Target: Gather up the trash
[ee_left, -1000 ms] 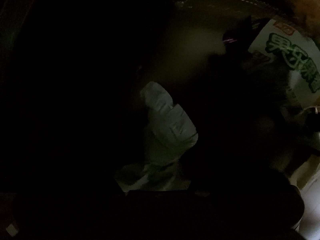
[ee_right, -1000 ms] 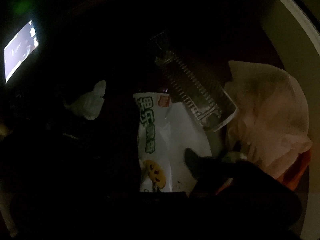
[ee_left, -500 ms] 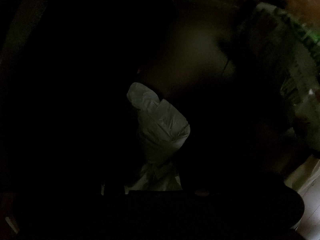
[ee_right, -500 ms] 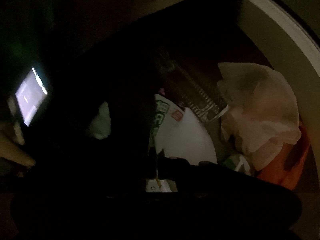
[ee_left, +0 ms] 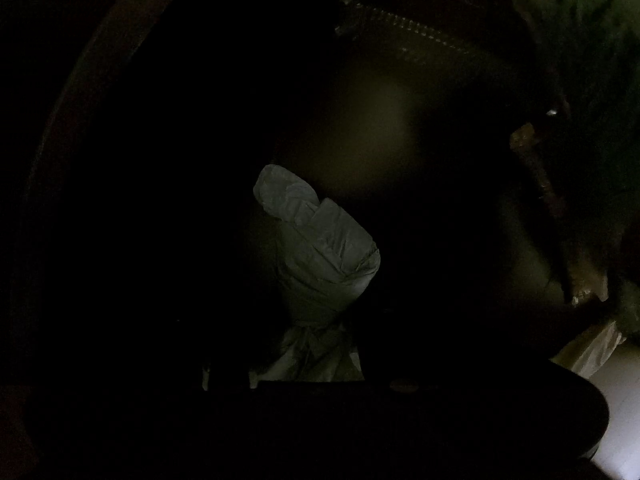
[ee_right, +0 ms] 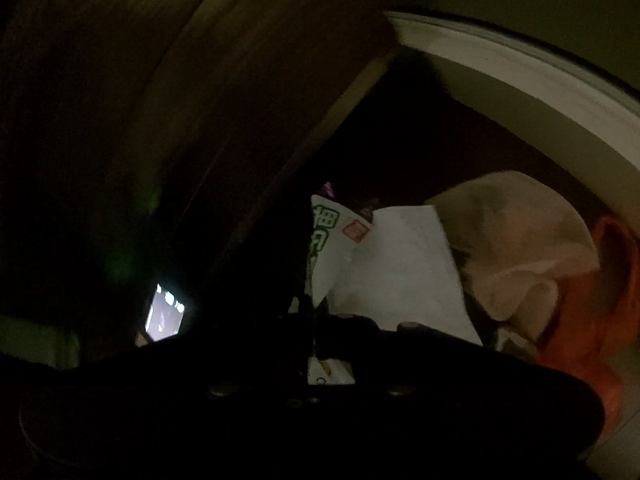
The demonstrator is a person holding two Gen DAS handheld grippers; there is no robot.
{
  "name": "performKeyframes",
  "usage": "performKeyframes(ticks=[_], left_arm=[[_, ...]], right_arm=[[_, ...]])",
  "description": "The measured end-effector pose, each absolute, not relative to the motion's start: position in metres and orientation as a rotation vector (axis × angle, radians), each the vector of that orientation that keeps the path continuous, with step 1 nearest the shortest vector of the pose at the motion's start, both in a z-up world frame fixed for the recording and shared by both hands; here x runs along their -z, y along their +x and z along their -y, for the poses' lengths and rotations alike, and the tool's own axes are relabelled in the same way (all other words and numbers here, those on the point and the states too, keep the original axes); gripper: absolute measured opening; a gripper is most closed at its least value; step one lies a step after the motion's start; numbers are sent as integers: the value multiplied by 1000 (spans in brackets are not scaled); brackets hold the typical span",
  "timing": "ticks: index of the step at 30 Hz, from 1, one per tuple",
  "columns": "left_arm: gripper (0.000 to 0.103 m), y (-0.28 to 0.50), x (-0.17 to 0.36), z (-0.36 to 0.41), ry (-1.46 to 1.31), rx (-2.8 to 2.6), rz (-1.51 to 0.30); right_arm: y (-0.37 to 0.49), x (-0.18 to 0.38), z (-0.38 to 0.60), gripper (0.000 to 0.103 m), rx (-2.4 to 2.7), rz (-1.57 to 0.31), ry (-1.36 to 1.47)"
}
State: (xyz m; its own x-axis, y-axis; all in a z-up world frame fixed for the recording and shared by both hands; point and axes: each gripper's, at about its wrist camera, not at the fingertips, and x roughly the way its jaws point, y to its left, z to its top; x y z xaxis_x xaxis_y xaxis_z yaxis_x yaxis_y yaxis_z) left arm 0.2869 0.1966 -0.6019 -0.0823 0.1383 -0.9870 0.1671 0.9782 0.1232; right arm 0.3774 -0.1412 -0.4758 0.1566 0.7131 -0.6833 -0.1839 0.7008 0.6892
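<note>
Left tongs [ee_left: 320,344] grip a crumpled tissue [ee_left: 320,256]; right tongs [ee_right: 316,344] pinch a snack wrapper [ee_right: 384,264]. In this gloom, either thin, slippery piece could slide free.

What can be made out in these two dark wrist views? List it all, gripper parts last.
crumpled tissue: one, pale grey-white, centre of the left wrist view, held in the left gripper
snack wrapper: one, white with green print and a small red mark, centre of the right wrist view, pinched in the right gripper
thin bag: one, pale pink-beige, crumpled, right of the wrapper
orange item: one, orange, under and right of the bag; kind unclear
lit screen: one, bright white, lower left of the right wrist view
stitched edge: one, dull, upper part of the left wrist view
left gripper: fingers too dark to trace, tissue between them
right gripper: dark, shut on the wrapper
</note>
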Motion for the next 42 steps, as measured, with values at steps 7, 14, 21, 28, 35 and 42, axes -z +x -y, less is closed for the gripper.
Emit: performKeyframes(ticks=[7,14,21,28,35,42], left_arm=[[33,289,592,-198,237,35,-1657],[33,298,591,-201,238,34,-1656],[33,299,589,-206,208,31,-1647],[33,290,589,-203,214,49,-1648],[33,289,585,-205,225,59,-1656],[33,287,582,-203,235,65,-1661]], right_arm=[[381,481,154,21,-648,-1318,351],[371,459,150,37,-694,-1251,99],[395,460,214,38,-576,-1268,45],[392,484,210,36,-624,-1337,-139],[376,523,138,28,-608,-1407,-282],[380,539,144,17,-614,-1464,-210]])
